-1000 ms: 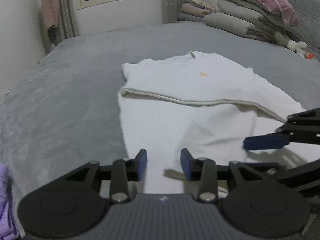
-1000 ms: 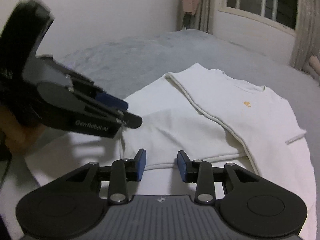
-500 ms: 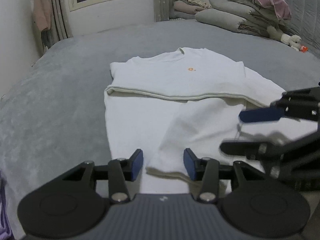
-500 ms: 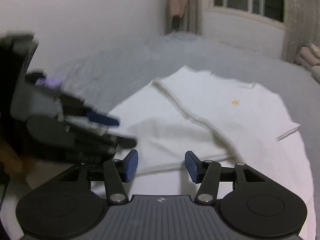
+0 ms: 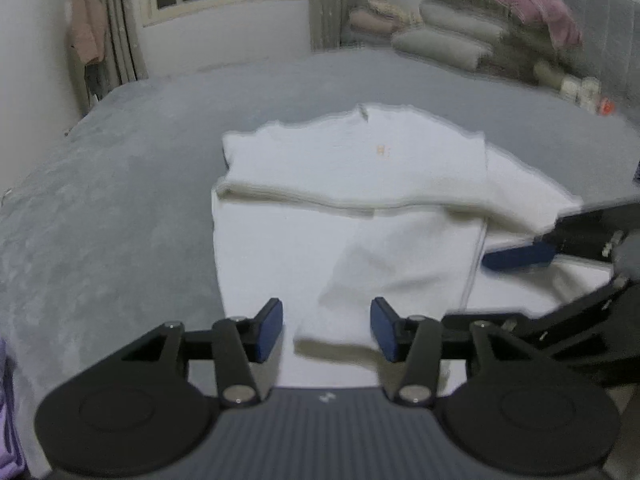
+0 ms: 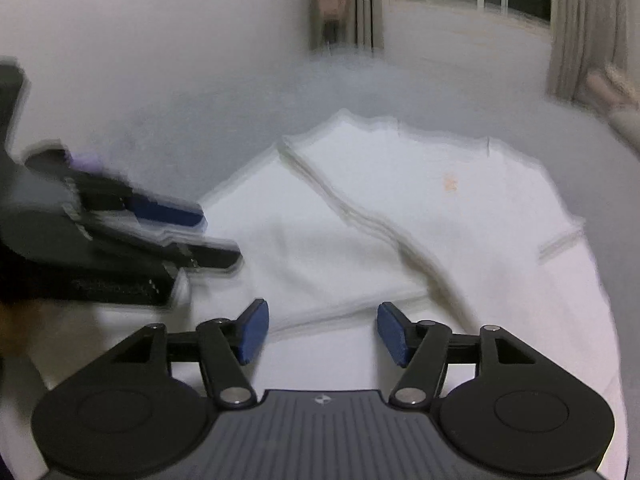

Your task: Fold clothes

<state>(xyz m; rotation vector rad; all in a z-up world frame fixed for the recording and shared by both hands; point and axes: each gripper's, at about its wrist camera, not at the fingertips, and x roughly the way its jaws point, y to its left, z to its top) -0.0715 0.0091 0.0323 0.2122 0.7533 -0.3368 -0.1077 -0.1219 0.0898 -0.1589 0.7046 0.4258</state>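
T-shirt [image 5: 352, 184] lies part-folded — both hand-held grippers [image 5: 326, 330] [image 6: 320, 334] just opened, gripping nothing; only left view shows pillows [image 5: 460, 40].

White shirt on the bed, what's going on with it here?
A person holding two tools is folding a white T-shirt on a grey bedspread. It lies partly folded, a fold edge running across it. The left tool and right tool hover at its near edge, jaws just opened and pressing on nothing.
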